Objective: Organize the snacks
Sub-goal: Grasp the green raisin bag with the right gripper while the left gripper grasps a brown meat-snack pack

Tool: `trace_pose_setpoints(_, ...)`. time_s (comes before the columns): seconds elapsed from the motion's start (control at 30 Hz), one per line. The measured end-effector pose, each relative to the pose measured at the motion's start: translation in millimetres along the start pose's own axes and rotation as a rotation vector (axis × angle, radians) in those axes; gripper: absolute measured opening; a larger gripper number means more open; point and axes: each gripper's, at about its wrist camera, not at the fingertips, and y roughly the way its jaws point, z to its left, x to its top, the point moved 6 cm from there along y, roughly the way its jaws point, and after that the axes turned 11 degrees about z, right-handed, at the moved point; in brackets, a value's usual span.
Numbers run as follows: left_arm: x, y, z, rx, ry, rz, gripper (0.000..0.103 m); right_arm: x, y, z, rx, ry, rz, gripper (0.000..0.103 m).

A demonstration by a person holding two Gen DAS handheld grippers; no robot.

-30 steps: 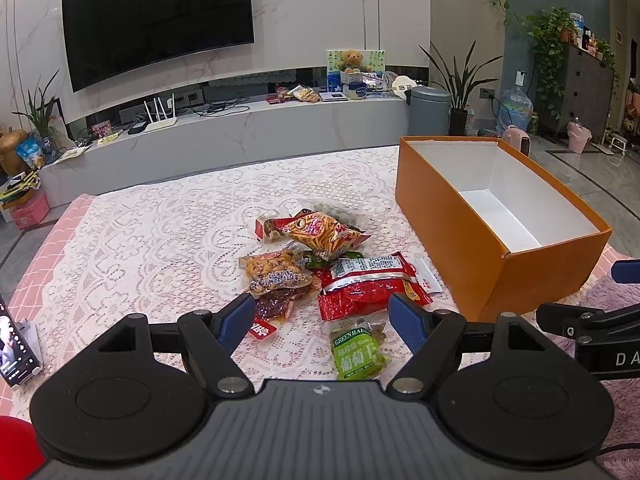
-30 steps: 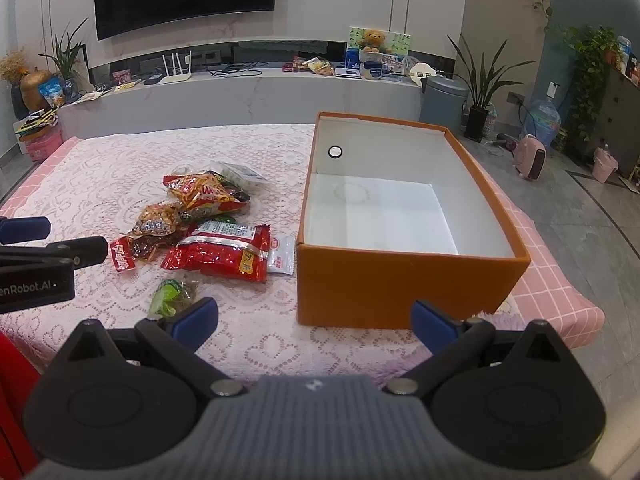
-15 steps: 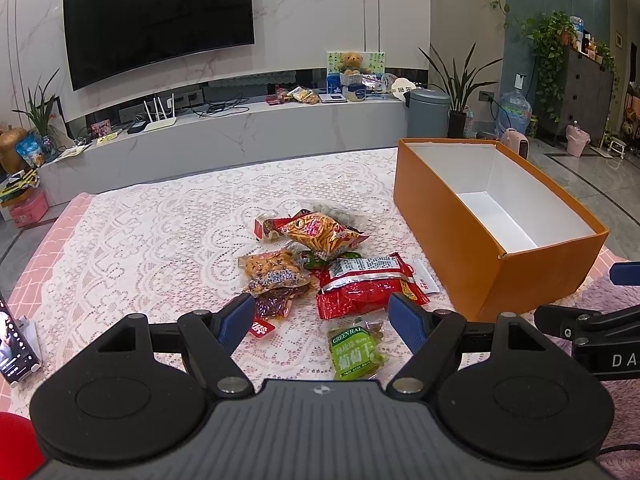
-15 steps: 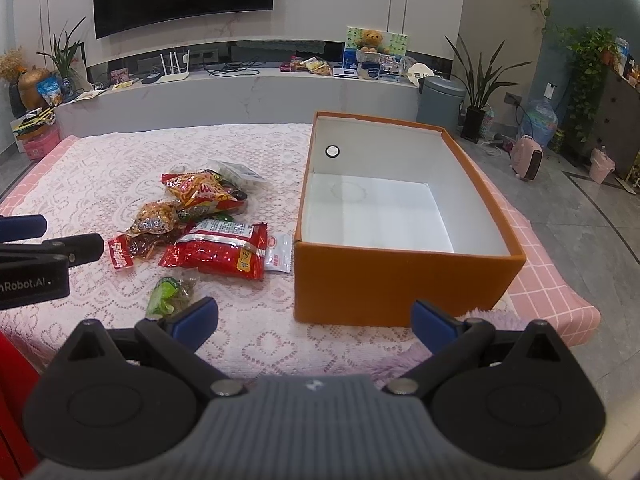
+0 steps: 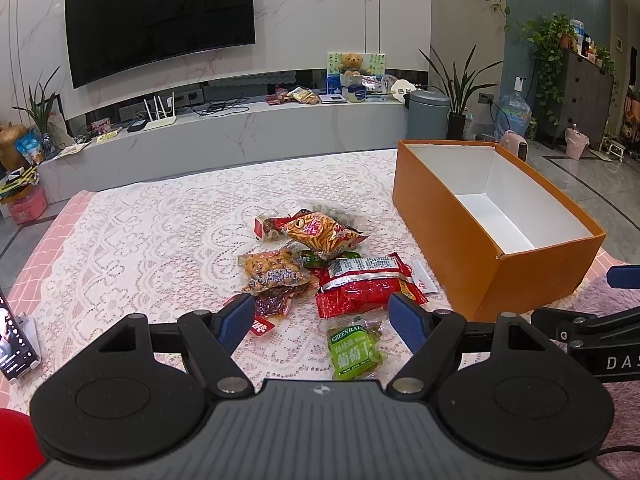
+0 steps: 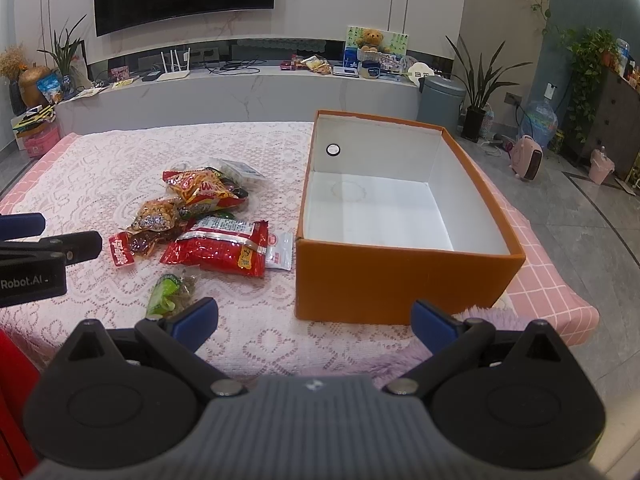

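Several snack packets lie heaped on the lace-covered table: a big red packet (image 5: pixel 366 290) (image 6: pixel 218 248), an orange-red noodle snack bag (image 5: pixel 320 234) (image 6: pixel 202 190), brownish packets (image 5: pixel 274 270) and a small green packet (image 5: pixel 354 352) (image 6: pixel 168 292). An empty orange box (image 5: pixel 484 260) (image 6: pixel 400 284) with a white inside stands to their right. My left gripper (image 5: pixel 324 320) hovers open just short of the green packet, holding nothing. My right gripper (image 6: pixel 314 320) is open and empty in front of the box's near wall.
A phone on a stand (image 5: pixel 14 340) sits at the table's left edge. A purple fluffy mat (image 5: pixel 608 296) lies by the box's near corner. Beyond the table are a long TV cabinet (image 5: pixel 240 136), a grey bin (image 5: pixel 428 114) and potted plants.
Both grippers have drawn back slightly, so the snacks and box sit a little farther off and higher in the views. Nothing on the table has moved.
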Motion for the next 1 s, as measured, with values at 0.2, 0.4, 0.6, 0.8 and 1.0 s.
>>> trace_pose_setpoints(0.2,-1,0,-2,-0.053,0.064,0.019,0.088,0,1,5,0.055,-0.01,-0.016,0.1)
trace_pose_setpoints(0.4,-8,11,11,-0.1,0.039,0.104,0.071,3,11,28,0.158,-0.066,-0.013,0.086)
trace_pose_setpoints(0.6,-12,33,33,-0.091,-0.02,0.197,0.069,8,35,57,0.252,-0.096,0.056,0.067)
trace_pose_setpoints(0.8,-10,55,59,-0.062,-0.091,0.239,0.069,19,69,90,0.332,-0.058,0.131,0.067)
trace_pose_setpoints(1.0,-3,83,74,-0.052,-0.068,0.259,0.069,26,118,106,0.357,-0.023,0.254,0.068)
